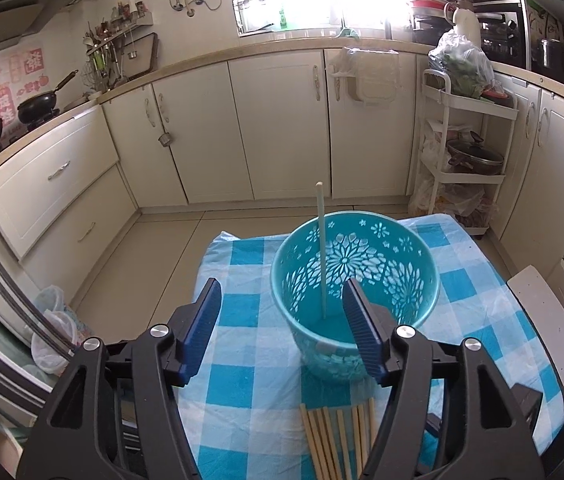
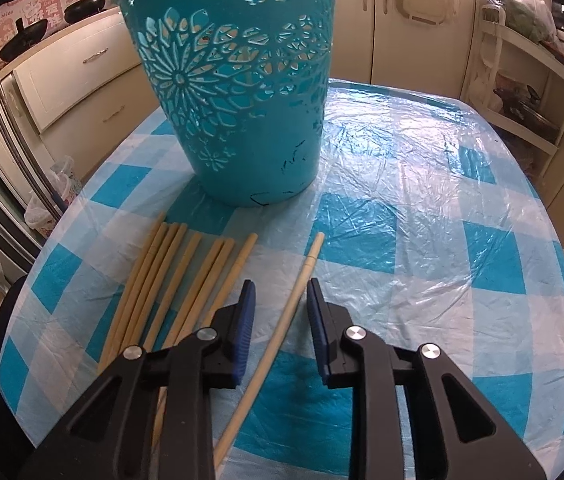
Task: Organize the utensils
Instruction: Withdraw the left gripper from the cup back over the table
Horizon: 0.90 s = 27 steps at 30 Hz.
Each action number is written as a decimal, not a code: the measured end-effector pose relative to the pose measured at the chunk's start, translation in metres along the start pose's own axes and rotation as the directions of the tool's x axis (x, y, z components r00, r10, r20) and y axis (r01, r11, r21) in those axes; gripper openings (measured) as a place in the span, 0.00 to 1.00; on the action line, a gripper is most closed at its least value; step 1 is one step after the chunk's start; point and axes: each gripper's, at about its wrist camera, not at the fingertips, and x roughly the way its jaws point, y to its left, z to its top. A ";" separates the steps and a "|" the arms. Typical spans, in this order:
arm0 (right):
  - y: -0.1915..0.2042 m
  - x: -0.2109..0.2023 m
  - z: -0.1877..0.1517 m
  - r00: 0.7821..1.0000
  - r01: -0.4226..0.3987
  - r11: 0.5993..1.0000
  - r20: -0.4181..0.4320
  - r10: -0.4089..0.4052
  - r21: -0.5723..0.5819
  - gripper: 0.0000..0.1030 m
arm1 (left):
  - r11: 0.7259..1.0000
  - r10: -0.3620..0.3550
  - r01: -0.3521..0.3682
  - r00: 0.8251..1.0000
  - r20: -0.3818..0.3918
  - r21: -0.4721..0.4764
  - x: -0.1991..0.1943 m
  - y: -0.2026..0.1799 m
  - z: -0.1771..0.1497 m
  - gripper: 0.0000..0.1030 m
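Right tool (image 2: 277,308): jaws narrowly parted, straddling a single chopstick (image 2: 282,320) that lies apart from the rest on the worktop (image 2: 422,208). Pads sit either side of the shaft with a visible gap on each side; not gripping yet. The stick runs from about 7 o'clock to 1 o'clock in the right wrist view, its far tip pointing toward the basket.

Left tool (image 1: 282,320): jaws wide apart, empty. It hangs just before the rim of the teal basket (image 1: 356,280); one pale chopstick (image 1: 322,248) stands inside, leaning against the wall at about 11 o'clock of the opening.

Remaining chopsticks (image 2: 177,280): a loose fan of roughly eight, flat on the checked cloth, at 9 to 10 o'clock from the right tool, tips near the basket's foot.

Judgement, step in hand: close on the lone stick and carry it to the basket.
- Centre the shaft between the pads before closing; it sits nearer the left pad, so closing could roll it sideways.
- Press down to the cloth so the pads catch the thin shaft; the plastic cover looks slippery.
- Grip is near mid-length, which should limit swinging on lift.
- Tilt tip-down over the opening, clear of the left tool.
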 end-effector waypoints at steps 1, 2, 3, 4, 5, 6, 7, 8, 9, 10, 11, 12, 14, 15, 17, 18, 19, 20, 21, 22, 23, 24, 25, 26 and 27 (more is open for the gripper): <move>0.001 0.000 0.000 1.000 0.006 1.000 0.003 -0.006 -0.008 0.21 | 1.000 -0.001 0.001 1.000 -0.004 0.000 -0.002 0.002 -0.002 0.60; 0.001 0.000 -0.001 1.000 0.010 1.000 0.004 -0.010 -0.010 0.19 | 1.000 0.000 0.000 1.000 -0.012 -0.001 -0.005 0.005 -0.006 0.60; 0.002 0.000 -0.001 1.000 0.011 1.000 0.005 -0.011 -0.013 0.17 | 1.000 0.002 -0.002 1.000 -0.018 -0.001 -0.007 0.008 -0.010 0.61; 0.002 0.000 -0.001 1.000 0.012 1.000 0.005 -0.012 -0.016 0.13 | 1.000 0.002 -0.002 1.000 -0.024 0.000 -0.009 0.011 -0.013 0.61; 0.003 -0.001 -0.001 1.000 0.016 1.000 0.006 -0.016 -0.019 0.10 | 1.000 0.002 -0.002 1.000 -0.031 0.001 -0.012 0.014 -0.018 0.61; 0.003 -0.001 -0.001 1.000 0.018 1.000 0.006 -0.017 -0.019 0.10 | 1.000 0.001 -0.001 0.999 -0.035 0.000 -0.014 0.016 -0.020 0.62; 0.003 -0.001 -0.002 1.000 0.015 1.000 0.005 -0.015 -0.014 0.09 | 1.000 -0.001 0.001 0.999 -0.041 -0.002 -0.017 0.019 -0.024 0.63; 0.002 -0.002 -0.002 1.000 0.009 1.000 0.003 -0.009 -0.004 0.08 | 1.000 -0.003 0.003 0.999 -0.044 -0.003 -0.020 0.022 -0.026 0.64; -0.001 -0.002 -0.002 1.000 -0.002 1.000 -0.001 0.002 0.014 0.07 | 1.000 -0.007 0.007 0.999 -0.046 -0.005 -0.024 0.026 -0.029 0.65; -0.004 -0.003 -0.003 1.000 -0.016 0.999 -0.005 0.016 0.036 0.07 | 1.000 -0.009 0.009 0.999 -0.047 -0.007 -0.027 0.027 -0.031 0.68; -0.007 -0.004 -0.004 0.999 -0.032 0.998 -0.009 0.033 0.061 0.06 | 1.000 -0.009 0.009 0.999 -0.049 -0.008 -0.030 0.031 -0.035 0.69; -0.012 -0.006 -0.006 0.998 -0.057 0.994 -0.013 0.058 0.095 0.06 | 1.000 -0.007 0.007 0.999 -0.052 -0.008 -0.032 0.034 -0.039 0.71; -0.021 -0.010 -0.009 0.994 -0.105 0.981 -0.015 0.109 0.164 0.06 | 1.000 0.000 -0.001 0.998 -0.066 -0.010 -0.032 0.041 -0.048 0.73; -0.024 -0.012 -0.011 0.992 -0.124 0.974 -0.010 0.128 0.192 0.06 | 1.000 0.002 -0.003 0.997 -0.082 -0.013 -0.029 0.045 -0.054 0.74; -0.030 -0.022 -0.015 0.984 -0.172 0.953 0.011 0.175 0.250 0.06 | 1.000 0.007 -0.010 0.993 -0.117 -0.024 -0.022 0.051 -0.064 0.74; -0.033 -0.028 -0.017 0.979 -0.200 0.940 0.028 0.200 0.276 0.06 | 0.999 0.009 -0.013 0.991 -0.137 -0.031 -0.018 0.055 -0.070 0.74; -0.035 -0.033 -0.018 0.976 -0.217 0.931 0.040 0.214 0.294 0.06 | 0.999 0.010 -0.015 0.989 -0.151 -0.035 -0.016 0.058 -0.076 0.74; -0.035 -0.040 -0.020 0.973 -0.231 0.923 0.056 0.225 0.308 0.06 | 0.999 0.008 -0.015 0.986 -0.168 -0.041 -0.014 0.061 -0.082 0.74; -0.037 -0.048 -0.021 0.968 -0.251 0.913 0.078 0.239 0.321 0.06 | 0.999 0.008 -0.016 0.984 -0.180 -0.043 -0.013 0.064 -0.087 0.74; -0.038 -0.055 -0.021 0.963 -0.268 0.905 0.099 0.250 0.330 0.06 | 0.999 0.009 -0.018 0.982 -0.186 -0.044 -0.013 0.065 -0.090 0.74; -0.039 -0.061 -0.021 0.961 -0.276 0.901 0.113 0.253 0.334 0.06 | 0.999 0.010 -0.018 0.982 -0.190 -0.042 -0.015 0.066 -0.093 0.74; -0.040 -0.070 -0.021 0.958 -0.286 0.897 0.133 0.255 0.337 0.06 | 0.999 0.011 -0.019 0.982 -0.190 -0.040 -0.017 0.067 -0.096 0.74; -0.040 -0.076 -0.021 0.954 -0.297 0.893 0.149 0.260 0.340 0.06 | 0.999 0.013 -0.021 0.982 -0.188 -0.038 -0.019 0.068 -0.097 0.74; -0.042 -0.082 -0.019 0.950 -0.307 0.887 0.166 0.265 0.345 0.06 | 0.999 0.014 -0.021 0.982 -0.188 -0.035 -0.022 0.069 -0.099 0.74; -0.043 -0.089 -0.017 0.947 -0.314 0.883 0.181 0.266 0.348 0.06 | 0.999 0.013 -0.020 0.982 -0.188 -0.034 -0.024 0.069 -0.100 0.74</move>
